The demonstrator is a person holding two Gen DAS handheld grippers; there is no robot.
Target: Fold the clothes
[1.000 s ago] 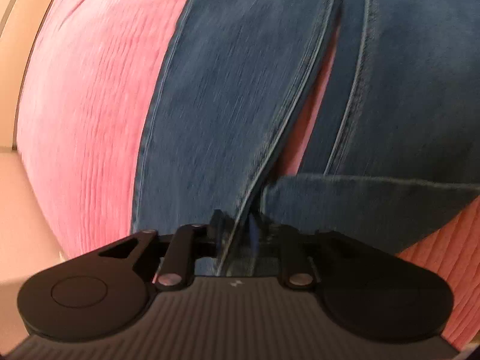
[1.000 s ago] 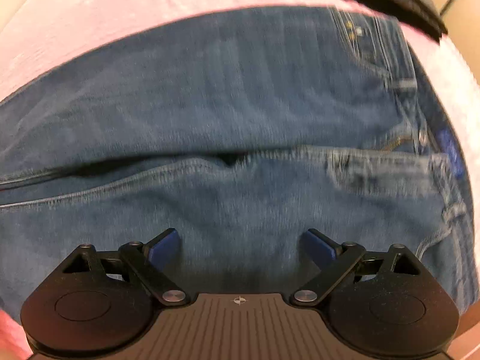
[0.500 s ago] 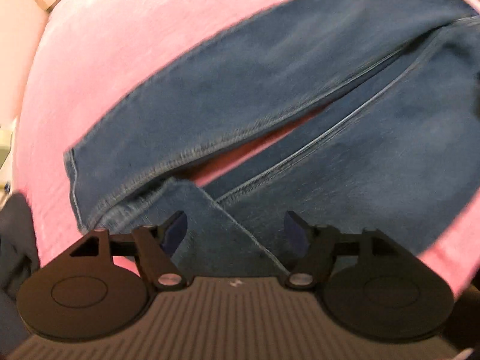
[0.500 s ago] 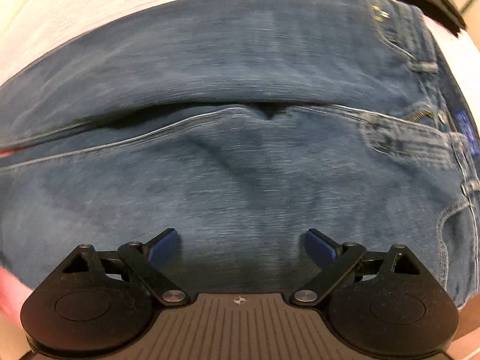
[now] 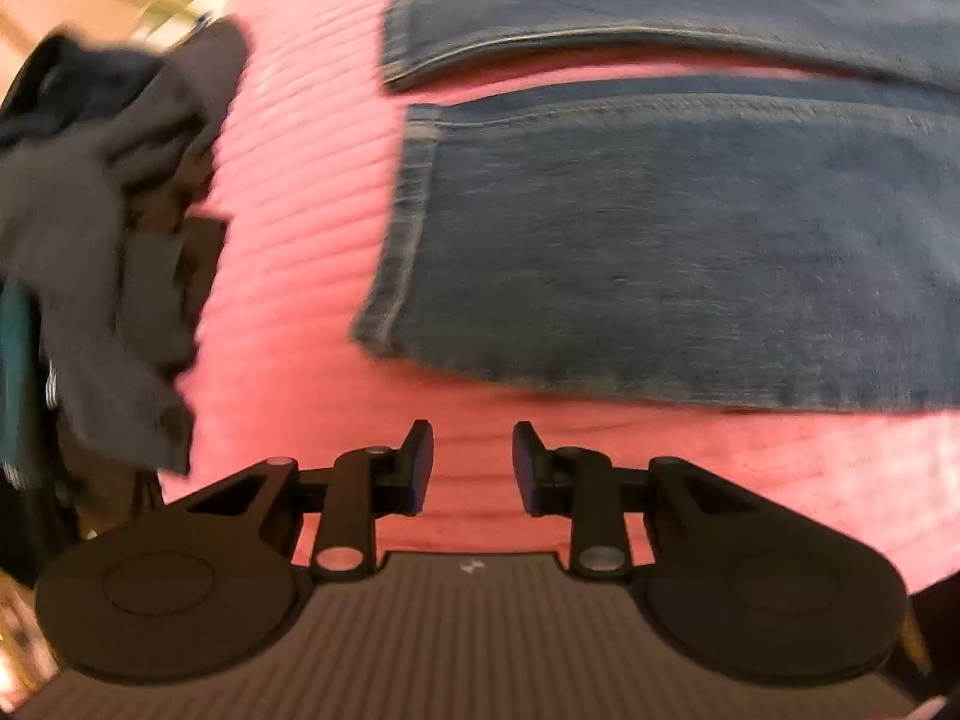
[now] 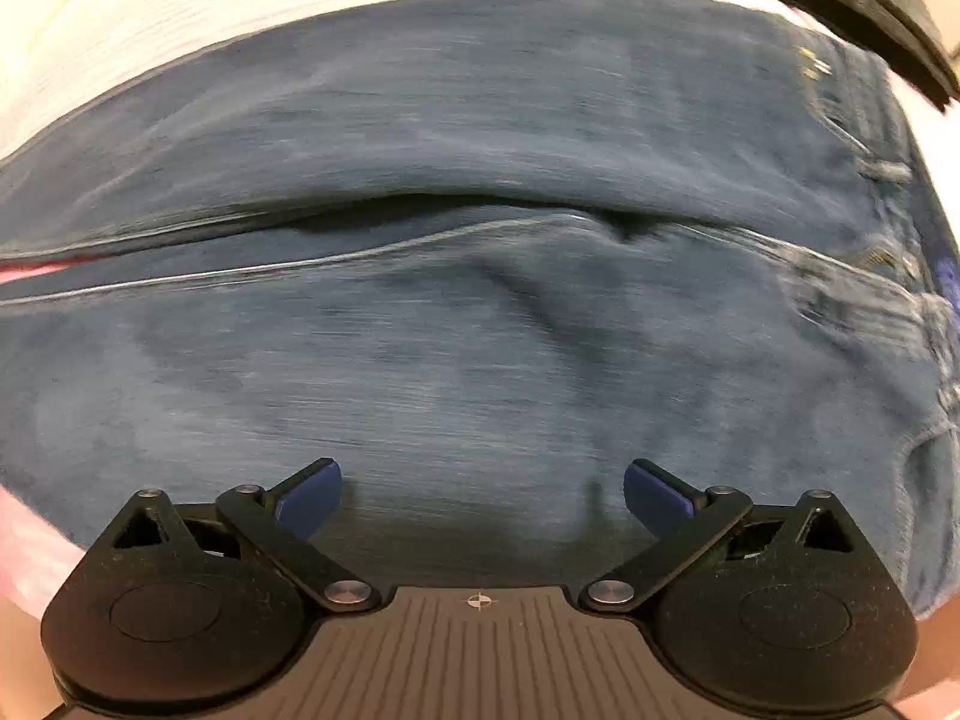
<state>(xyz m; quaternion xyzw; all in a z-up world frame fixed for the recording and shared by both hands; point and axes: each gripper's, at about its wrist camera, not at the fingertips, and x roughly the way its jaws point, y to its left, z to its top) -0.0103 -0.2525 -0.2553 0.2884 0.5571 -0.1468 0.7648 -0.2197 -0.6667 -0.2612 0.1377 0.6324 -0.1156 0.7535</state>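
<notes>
Pink ribbed bedding [image 5: 288, 276] carries everything. Left of the left tongs [image 5: 467, 461], spread and empty, one dark clothes heap [image 5: 102, 228]; ahead, one pair of jeans [image 5: 690, 252], two legs flat. Right tongs [image 6: 483, 495] gape above denim, empty.

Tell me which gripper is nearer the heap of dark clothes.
Left. The left gripper hangs open over the pink cover, with the dark clothes heap just beside it. The right gripper, jaws wide, is over the jeans; no heap is in its view.
</notes>
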